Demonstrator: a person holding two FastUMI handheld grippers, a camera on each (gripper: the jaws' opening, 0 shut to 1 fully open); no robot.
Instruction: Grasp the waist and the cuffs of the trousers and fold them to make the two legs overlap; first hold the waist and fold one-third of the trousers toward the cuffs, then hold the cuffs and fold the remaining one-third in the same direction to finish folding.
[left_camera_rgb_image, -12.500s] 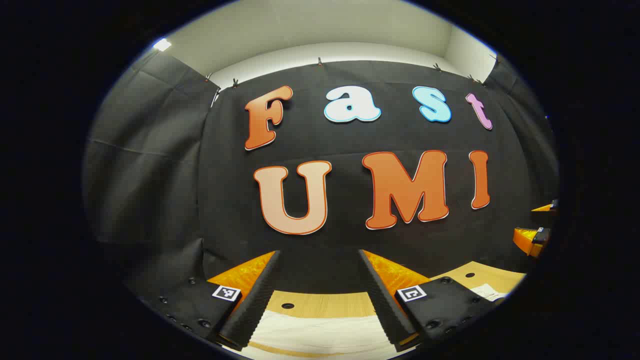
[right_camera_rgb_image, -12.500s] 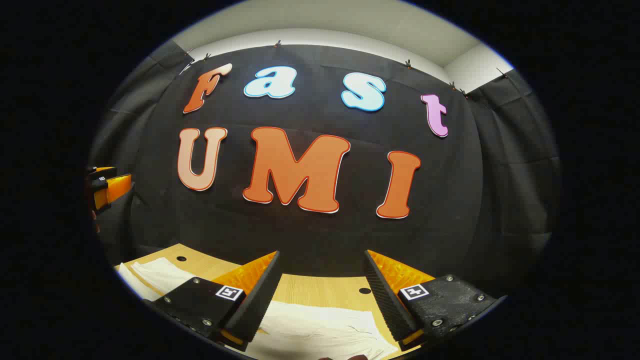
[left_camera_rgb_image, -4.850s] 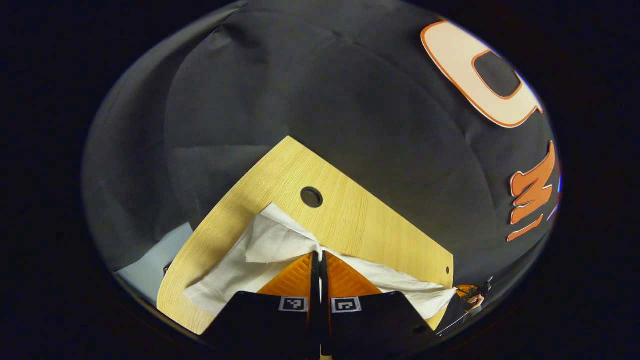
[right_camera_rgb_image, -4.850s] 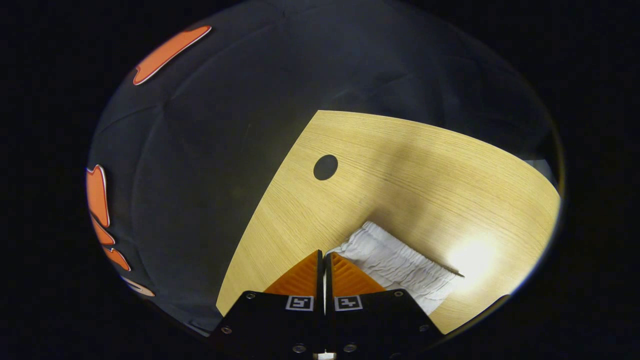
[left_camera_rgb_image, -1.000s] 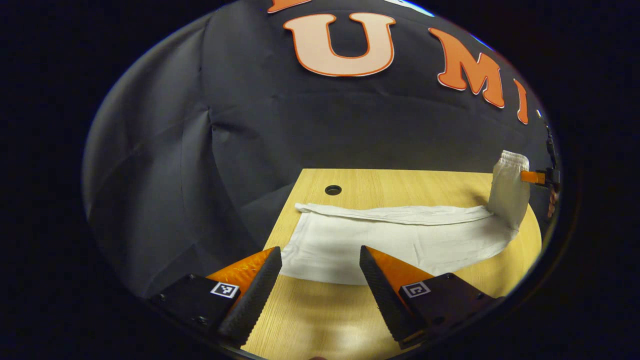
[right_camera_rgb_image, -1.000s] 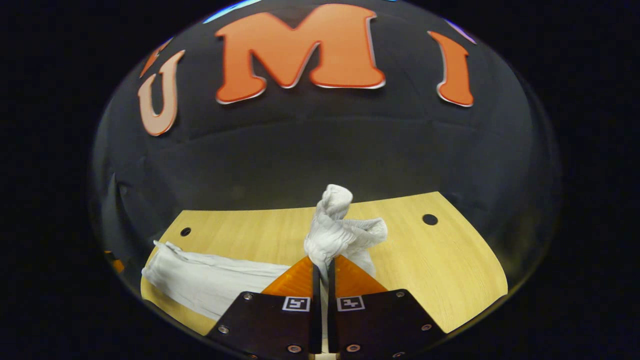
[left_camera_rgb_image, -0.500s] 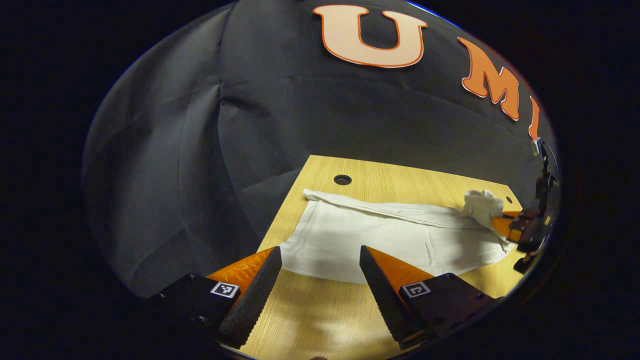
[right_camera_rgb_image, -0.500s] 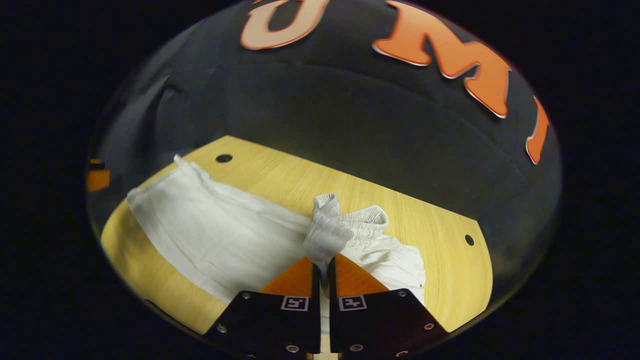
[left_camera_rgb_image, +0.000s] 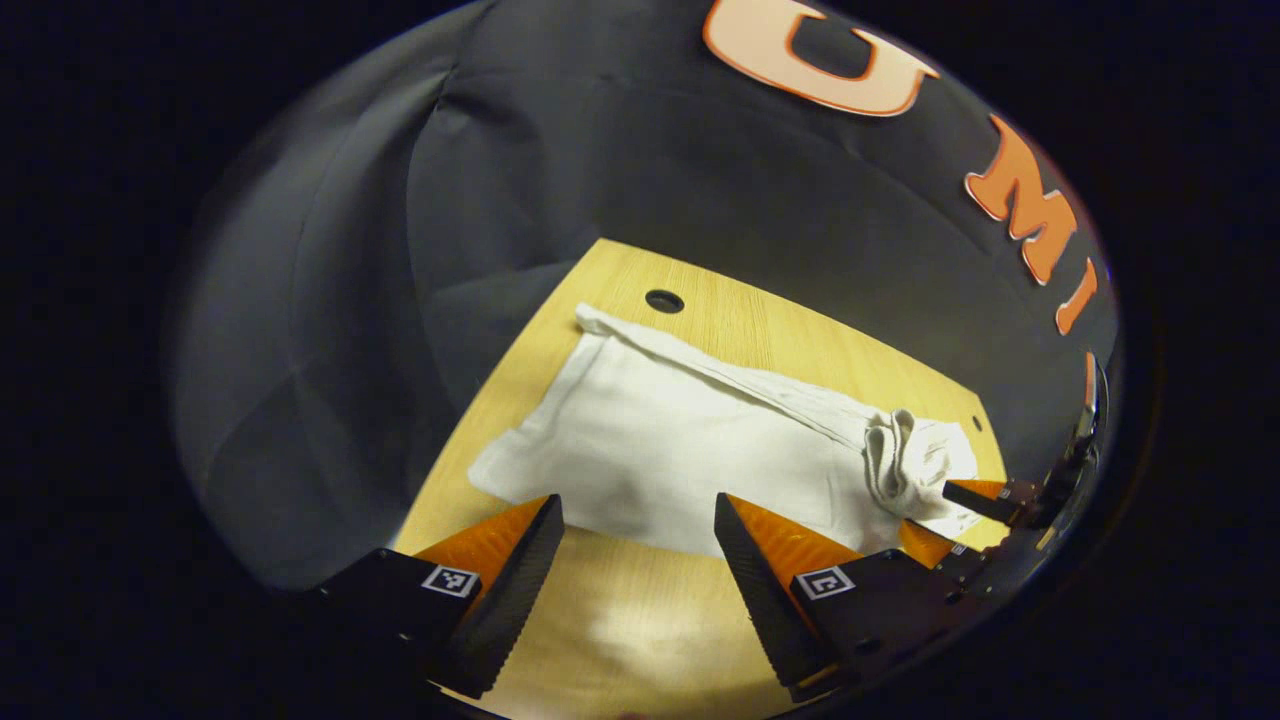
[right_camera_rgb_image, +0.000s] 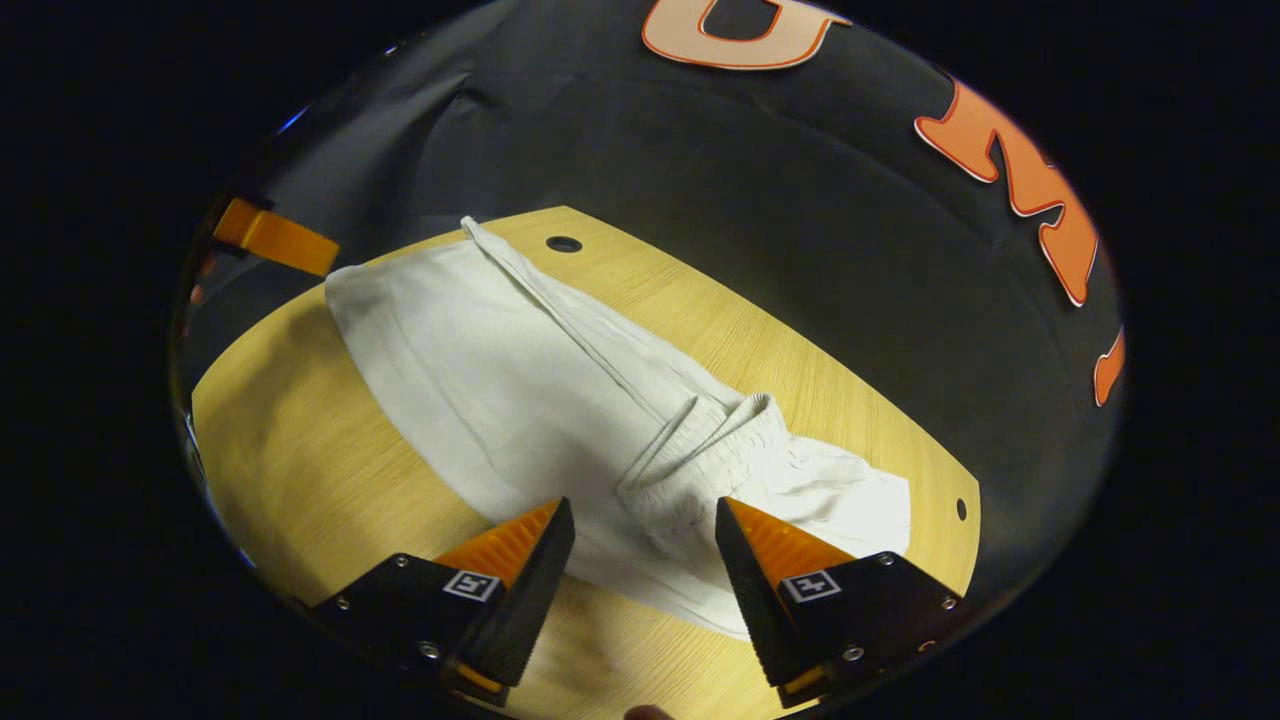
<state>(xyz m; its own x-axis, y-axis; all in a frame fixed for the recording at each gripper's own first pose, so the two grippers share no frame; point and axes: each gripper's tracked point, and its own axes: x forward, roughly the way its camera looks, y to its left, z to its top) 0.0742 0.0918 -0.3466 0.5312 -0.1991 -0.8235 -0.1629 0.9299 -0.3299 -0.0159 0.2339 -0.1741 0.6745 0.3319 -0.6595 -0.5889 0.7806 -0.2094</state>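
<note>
White trousers (right_camera_rgb_image: 520, 390) bear no readable label; waist (right_camera_rgb_image: 720, 440) folded over.

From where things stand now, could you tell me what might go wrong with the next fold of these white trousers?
1. The gathered elastic waist lies bunched and skewed on the white cloth trousers, so the first third may set crooked.
2. The far seam edge forms a raised ridge; the cuff fold could trap that wrinkle.
3. The open left tongs hover short of the cuff end, which lies near the edge of the light wooden table; a loose grab might pull it off.
</note>
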